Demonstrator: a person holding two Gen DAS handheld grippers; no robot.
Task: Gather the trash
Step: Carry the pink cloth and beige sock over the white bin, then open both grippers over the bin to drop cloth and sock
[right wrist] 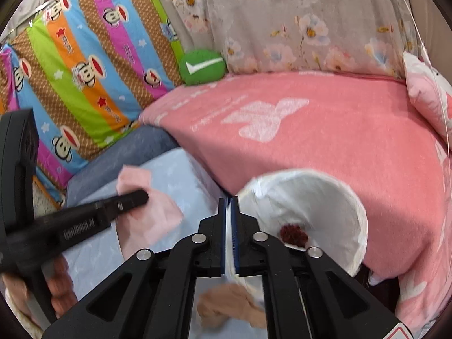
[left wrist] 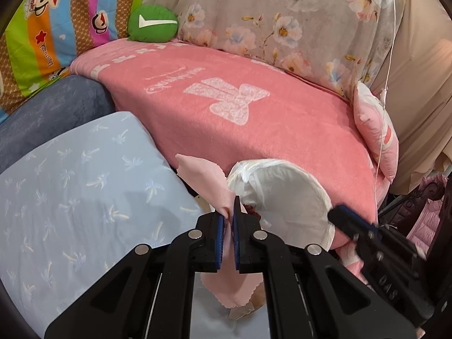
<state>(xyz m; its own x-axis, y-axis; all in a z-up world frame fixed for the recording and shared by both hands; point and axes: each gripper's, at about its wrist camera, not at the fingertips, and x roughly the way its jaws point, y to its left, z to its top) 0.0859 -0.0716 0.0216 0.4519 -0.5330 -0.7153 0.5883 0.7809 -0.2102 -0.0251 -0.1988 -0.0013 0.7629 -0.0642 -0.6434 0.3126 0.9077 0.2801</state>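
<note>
L wrist view
L gripper (left wrist: 229,220): nearest cam; jaws pressed together, pinching pink cloth scrap (left wrist: 206,180). Scrap sticks up past the tips & hangs below the jaws too.
White bag (left wrist: 285,197): just R of the scrap, mouth open toward cam, resting at the edge of the pink blanket (left wrist: 226,113) on the bed. Scrap close beside the bag rim, not inside yet.
In bag: a bit of dark red stuff (left wrist: 250,207) peeks out behind the R jaw, so prob. one item already in.
R gripper (left wrist: 350,223): comes in from the right at the bag's rim; blurred, jaws not readable here.
Blue pillow (left wrist: 79,175): left, nothing loose on it that I can see.

R wrist view
R gripper (right wrist: 228,217): nearest cam; jaws nearly together w/ thin white bag film pinched btw. pads, so it holds the bag's edge.
White bag (right wrist: 319,197): mouth held open, R of the jaws; dark red clump (right wrist: 293,234) lies inside near the rim.
L gripper (right wrist: 132,197): left, over the blue pillow (right wrist: 180,180), w/ pink scrap (right wrist: 152,212) in it; blurred. Scrap apart from the bag here.
Hand (right wrist: 231,302): seen below the jaws, under the gripper.

Progress
Done: red clump bagged; scrap picked up.
Left: bring scrap over bag mouth, drop it in. Other trash: none visible on the bed, can't tell beyond that.
</note>
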